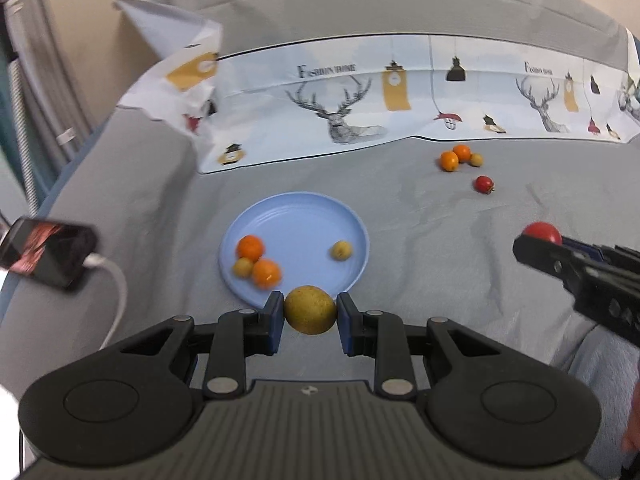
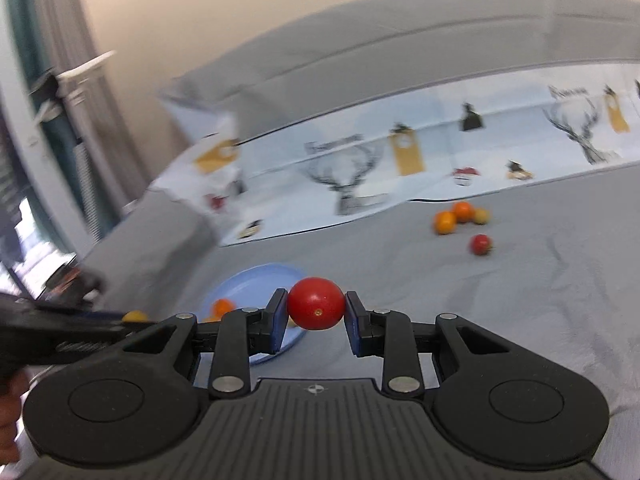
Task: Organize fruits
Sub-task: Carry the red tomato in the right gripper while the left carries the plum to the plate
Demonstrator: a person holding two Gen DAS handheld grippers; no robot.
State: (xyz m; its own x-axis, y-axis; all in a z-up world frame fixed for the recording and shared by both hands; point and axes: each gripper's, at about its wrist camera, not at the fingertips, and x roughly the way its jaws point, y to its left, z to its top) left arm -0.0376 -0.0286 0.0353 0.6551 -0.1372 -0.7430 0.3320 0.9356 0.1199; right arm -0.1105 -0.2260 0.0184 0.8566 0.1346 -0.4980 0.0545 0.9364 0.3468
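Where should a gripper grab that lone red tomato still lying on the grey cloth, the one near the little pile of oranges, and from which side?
Grip the lone red tomato across its round middle, coming down from above. It lies apart from the oranges, so fingers have room on either side. Its green stem end seems to point right, so close the pads on the smooth front and back rather than on it.

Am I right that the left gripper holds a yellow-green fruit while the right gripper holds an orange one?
Not quite: the right gripper holds a red tomato, not an orange fruit, as the right wrist view shows. The left gripper does hold the yellow-green fruit.
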